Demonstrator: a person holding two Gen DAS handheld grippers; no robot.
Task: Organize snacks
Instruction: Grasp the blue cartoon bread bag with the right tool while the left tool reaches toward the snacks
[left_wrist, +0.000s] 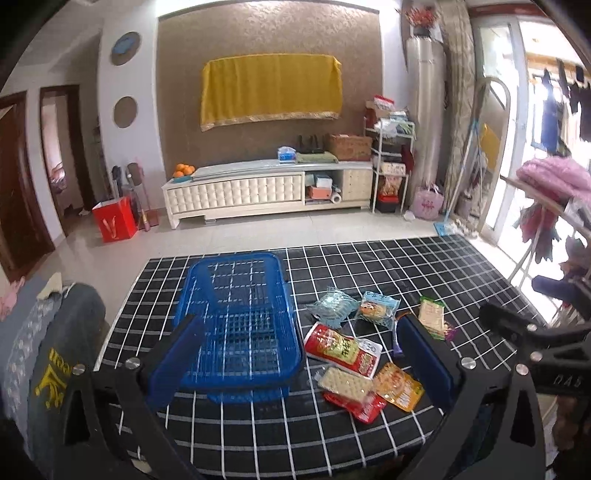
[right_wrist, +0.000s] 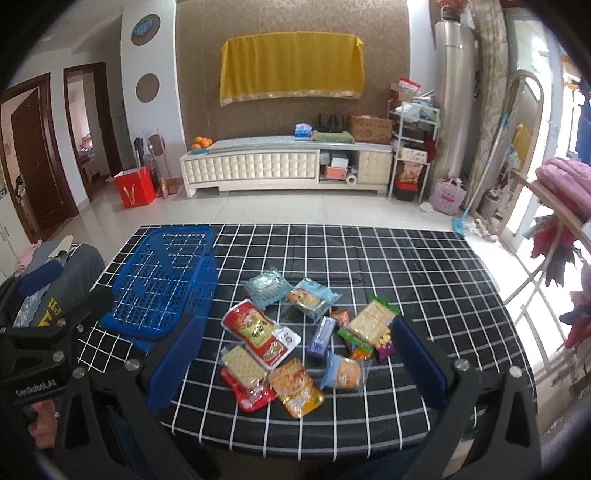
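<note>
Empty blue basket (left_wrist: 236, 325) beside perhaps seven snack packets (left_wrist: 354, 350), gripper (left_wrist: 299, 362) spread.

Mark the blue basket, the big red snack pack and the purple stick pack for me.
blue basket (right_wrist: 162, 284), right wrist view, on its mesh floor.
big red snack pack (right_wrist: 258, 330), right wrist view, on the middle of its printed front.
purple stick pack (right_wrist: 322, 338), right wrist view, at mid-length.

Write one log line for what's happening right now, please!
stage: start | left gripper: open, empty | right gripper: open, empty | blue basket: empty | snacks: on table
</note>
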